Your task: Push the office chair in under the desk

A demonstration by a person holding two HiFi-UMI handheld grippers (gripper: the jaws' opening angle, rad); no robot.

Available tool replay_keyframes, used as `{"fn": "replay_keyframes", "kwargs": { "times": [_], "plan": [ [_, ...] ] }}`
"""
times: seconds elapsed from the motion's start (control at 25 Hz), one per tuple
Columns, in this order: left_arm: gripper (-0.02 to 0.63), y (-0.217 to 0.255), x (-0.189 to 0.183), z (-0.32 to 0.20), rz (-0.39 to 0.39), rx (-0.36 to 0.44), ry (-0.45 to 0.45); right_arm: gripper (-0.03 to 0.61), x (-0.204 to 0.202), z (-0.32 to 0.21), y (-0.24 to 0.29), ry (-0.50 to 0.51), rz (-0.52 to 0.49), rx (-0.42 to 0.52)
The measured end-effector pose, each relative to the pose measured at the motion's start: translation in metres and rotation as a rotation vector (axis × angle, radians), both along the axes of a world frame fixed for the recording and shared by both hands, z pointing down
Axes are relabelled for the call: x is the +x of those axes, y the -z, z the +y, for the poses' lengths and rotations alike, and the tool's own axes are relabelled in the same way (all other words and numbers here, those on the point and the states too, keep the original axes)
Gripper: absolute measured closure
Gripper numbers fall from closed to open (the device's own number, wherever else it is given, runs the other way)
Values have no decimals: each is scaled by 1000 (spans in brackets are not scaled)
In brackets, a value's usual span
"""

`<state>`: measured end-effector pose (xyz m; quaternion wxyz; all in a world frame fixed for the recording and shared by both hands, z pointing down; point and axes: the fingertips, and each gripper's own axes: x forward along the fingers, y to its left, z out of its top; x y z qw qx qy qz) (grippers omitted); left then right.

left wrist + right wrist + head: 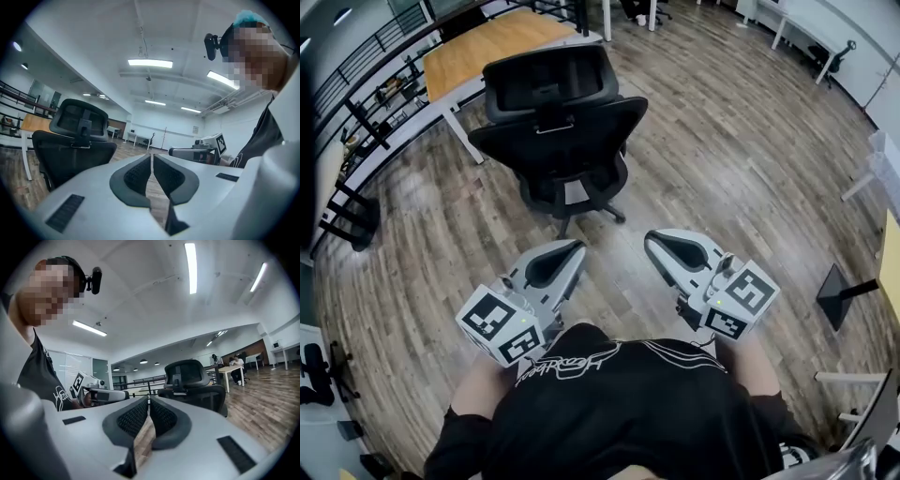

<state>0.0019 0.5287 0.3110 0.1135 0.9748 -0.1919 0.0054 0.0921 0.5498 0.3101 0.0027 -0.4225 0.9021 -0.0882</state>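
Note:
A black office chair (561, 131) stands on the wood floor with its back toward me, just short of a wooden-topped desk (487, 47) at the upper left. The chair (75, 140) also shows at the left of the left gripper view and the chair (192, 383) right of centre in the right gripper view. My left gripper (578, 247) and right gripper (652, 242) are held side by side close to my body, a short way behind the chair, touching nothing. Both are shut with nothing between the pads.
Black railing (366, 94) runs along the far left beyond the desk. More desks (797, 28) and a chair stand at the upper right, and a black stand base (844, 292) sits at the right. People sit at a distant table (234, 367).

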Motion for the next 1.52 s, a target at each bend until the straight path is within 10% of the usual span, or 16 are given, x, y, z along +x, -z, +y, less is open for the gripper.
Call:
{"fn": "replay_keyframes", "kwargs": {
  "times": [0.4,0.8,1.52],
  "plan": [
    [561,-27,-39,-130,-44,7,148,532,25,-111,-31,-111,46,-63],
    [379,-58,-98,-273,-289,153,240,437,45,-242,-43,-210,136,-73],
    [345,-106,-157,-401,-822,376,359,319,108,-349,-75,-274,800,-13]
  ]
}}
